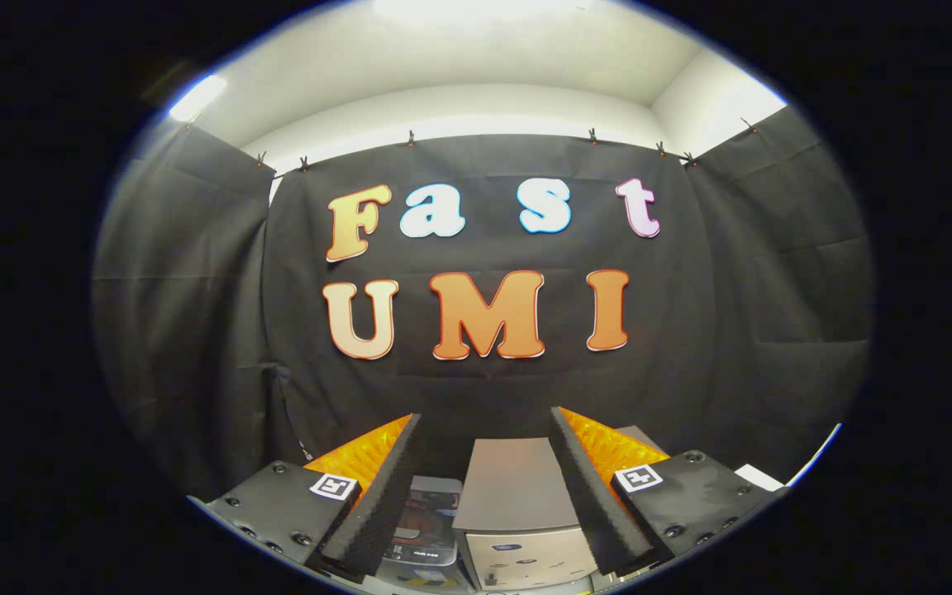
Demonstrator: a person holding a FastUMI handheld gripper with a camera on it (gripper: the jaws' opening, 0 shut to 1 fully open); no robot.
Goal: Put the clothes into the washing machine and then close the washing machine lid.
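Black cloth wall (195, 330), white ceiling (476, 74), dark box (430, 516) below.

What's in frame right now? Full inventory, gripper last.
washing machine: 1, silver-grey, lid shut, below and between the fingers
dark appliance: 1, black, beside the washing machine, by one finger; type unclear
cloth wall: black, clipped up behind everything
ceiling: white, lit, above the cloth
white object: 1, partly seen past the other finger
gripper: 1, fingers open, holding nothing, raised above the washing machine
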